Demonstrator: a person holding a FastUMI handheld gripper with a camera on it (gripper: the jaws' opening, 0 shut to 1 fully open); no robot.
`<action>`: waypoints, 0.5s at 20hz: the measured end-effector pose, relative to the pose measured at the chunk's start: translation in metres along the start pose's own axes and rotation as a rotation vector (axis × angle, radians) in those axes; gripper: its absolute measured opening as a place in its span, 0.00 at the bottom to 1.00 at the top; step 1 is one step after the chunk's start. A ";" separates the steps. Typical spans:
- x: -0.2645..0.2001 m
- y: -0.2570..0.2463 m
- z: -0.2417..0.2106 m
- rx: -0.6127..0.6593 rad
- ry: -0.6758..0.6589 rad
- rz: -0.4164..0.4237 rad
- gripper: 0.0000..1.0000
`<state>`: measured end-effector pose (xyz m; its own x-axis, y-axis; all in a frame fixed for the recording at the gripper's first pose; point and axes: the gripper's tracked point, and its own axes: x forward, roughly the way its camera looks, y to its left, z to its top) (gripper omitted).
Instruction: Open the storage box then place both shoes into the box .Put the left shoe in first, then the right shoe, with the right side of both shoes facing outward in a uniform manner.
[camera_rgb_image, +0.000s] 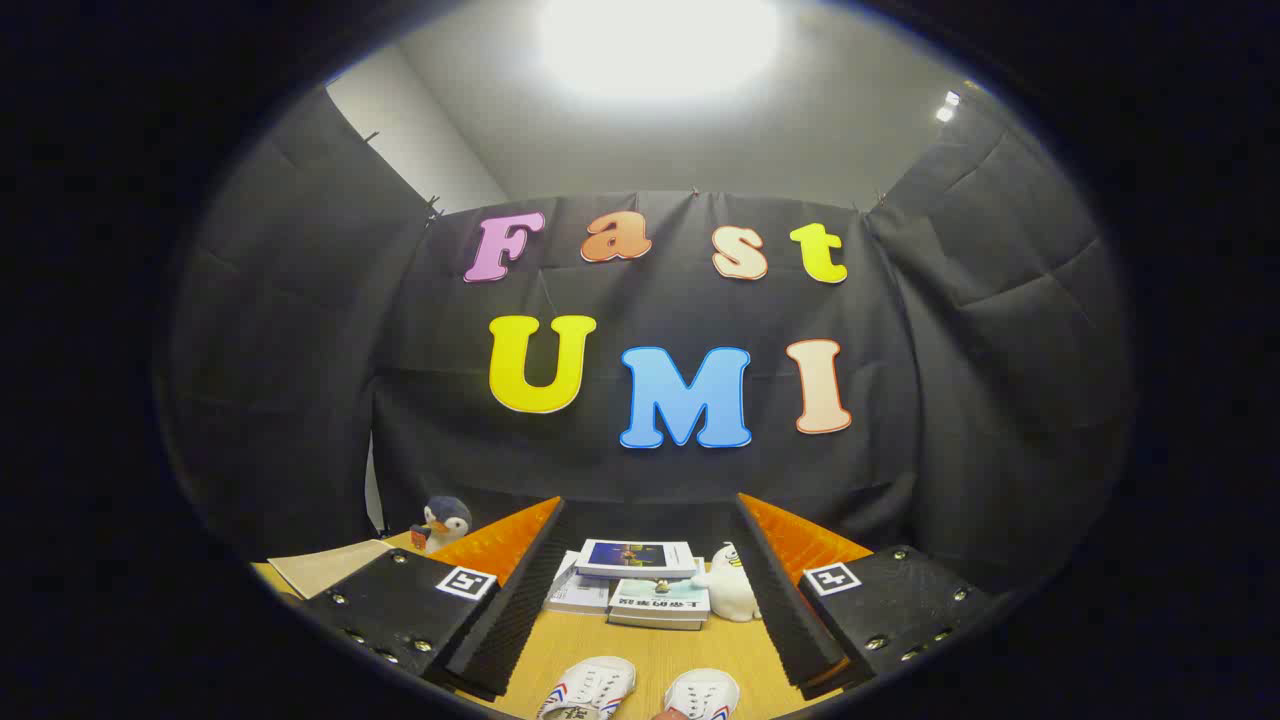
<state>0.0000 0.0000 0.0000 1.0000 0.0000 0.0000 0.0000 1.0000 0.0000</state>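
Tool (650, 560) wide apart above two shoes (590, 688), toes toward the books (640, 580)

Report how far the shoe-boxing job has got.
Nothing looks done yet: both white shoes, one beside the other, sit on the wooden table between the tongs' fingers. The tongs are open and hold nothing. Beyond them lie stacked books. Opening the box and placing both shoes remain.
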 end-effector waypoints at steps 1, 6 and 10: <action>0.001 0.000 0.000 0.003 0.002 0.002 0.96; 0.002 -0.006 0.008 0.001 -0.015 -0.004 0.96; 0.001 -0.008 0.006 -0.004 -0.007 -0.007 0.96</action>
<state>0.0008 -0.0084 0.0061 1.0000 -0.0068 0.0067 0.0068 1.0000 -0.0038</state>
